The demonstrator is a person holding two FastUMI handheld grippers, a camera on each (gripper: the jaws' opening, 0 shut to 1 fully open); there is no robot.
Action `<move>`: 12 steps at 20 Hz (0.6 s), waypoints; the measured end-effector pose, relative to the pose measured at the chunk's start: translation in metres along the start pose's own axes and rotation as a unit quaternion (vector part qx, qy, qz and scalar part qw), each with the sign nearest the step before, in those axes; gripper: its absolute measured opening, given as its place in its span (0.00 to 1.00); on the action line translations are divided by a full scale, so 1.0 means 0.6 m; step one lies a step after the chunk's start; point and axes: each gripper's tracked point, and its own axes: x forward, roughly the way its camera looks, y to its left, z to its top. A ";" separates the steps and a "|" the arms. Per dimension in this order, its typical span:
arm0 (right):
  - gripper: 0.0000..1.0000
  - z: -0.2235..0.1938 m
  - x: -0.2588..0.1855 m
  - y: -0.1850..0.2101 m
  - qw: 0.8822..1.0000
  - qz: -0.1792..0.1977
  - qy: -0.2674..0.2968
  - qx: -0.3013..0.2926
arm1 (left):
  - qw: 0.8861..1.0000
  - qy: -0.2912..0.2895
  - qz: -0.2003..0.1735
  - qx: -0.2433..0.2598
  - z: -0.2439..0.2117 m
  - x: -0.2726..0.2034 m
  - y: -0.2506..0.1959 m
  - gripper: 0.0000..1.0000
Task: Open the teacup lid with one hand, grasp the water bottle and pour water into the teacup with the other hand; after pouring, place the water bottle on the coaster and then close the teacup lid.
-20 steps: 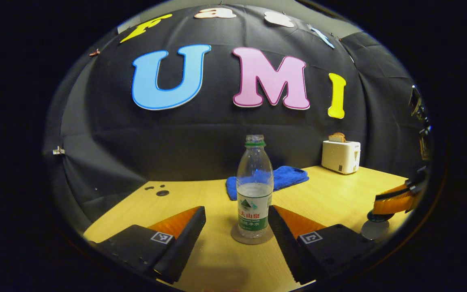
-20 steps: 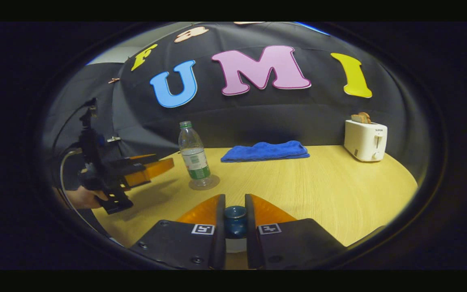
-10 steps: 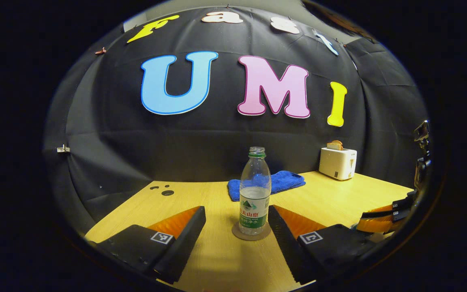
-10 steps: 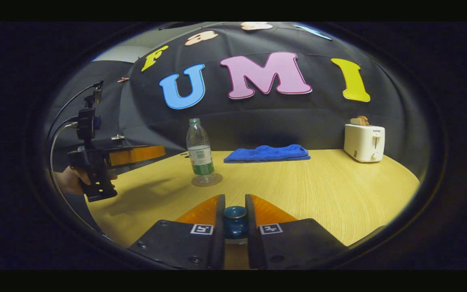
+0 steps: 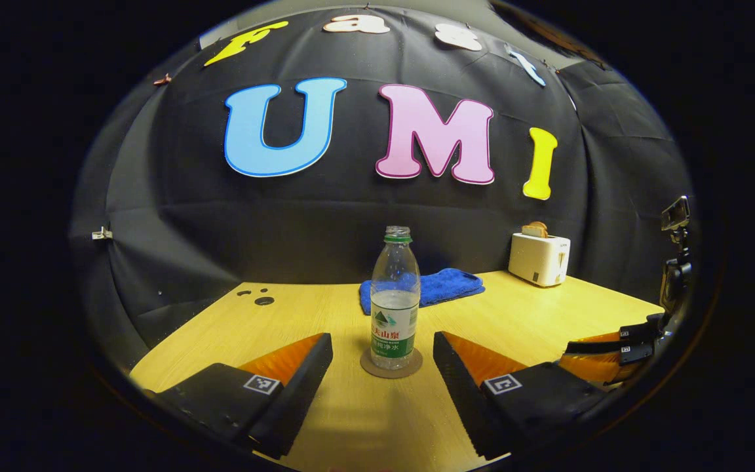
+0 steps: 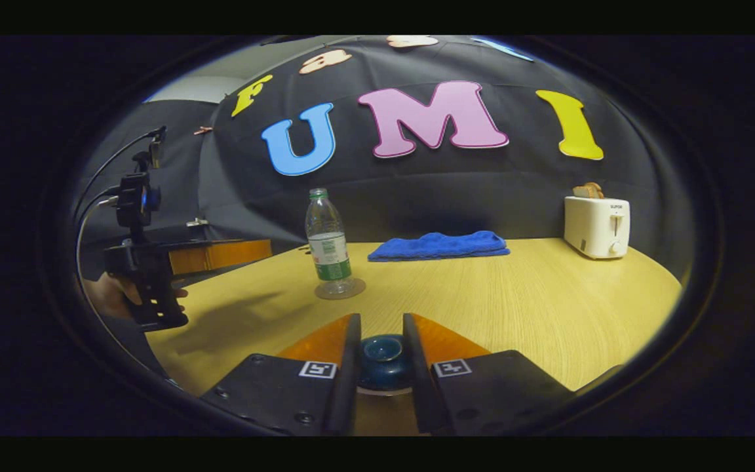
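One water bottle stands upright on one round coaster on the wooden counter, uncapped and partly filled. In the left gripper view it sits at 12 o'clock from the left gripper, whose fingers are spread wide and hold nothing; the bottle is just beyond the fingertips, touching neither. In the right gripper view the same bottle and coaster lie toward 11 o'clock.

The right gripper is low over the counter with its fingers close on either side of the blue knob of the teacup lid. A narrow gap seems to show on each side of the knob, so a firm grip cannot be told. A pale rim (likely the teacup, mostly hidden) shows just below the lid.

Behind the bottle lies one folded blue towel, and at about 2 o'clock stands one white toaster with one slice of bread in its slot. Toward 9 o'clock in the right gripper view, a hand holds the left gripper above the counter's edge. There are two grippers in all.
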 end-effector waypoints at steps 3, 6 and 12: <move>0.44 0.015 -0.011 -0.001 1.000 0.002 0.007 0.010 | 1.000 0.013 0.008 -0.006 0.011 -0.021 -0.004 0.97; 0.70 0.077 -0.041 0.002 1.000 0.001 0.001 0.011 | 0.999 0.025 0.016 -0.014 0.044 -0.061 -0.010 0.97; 0.99 0.229 -0.116 -0.038 0.999 -0.045 -0.013 -0.026 | 0.997 0.010 0.076 -0.009 0.178 -0.155 -0.005 0.97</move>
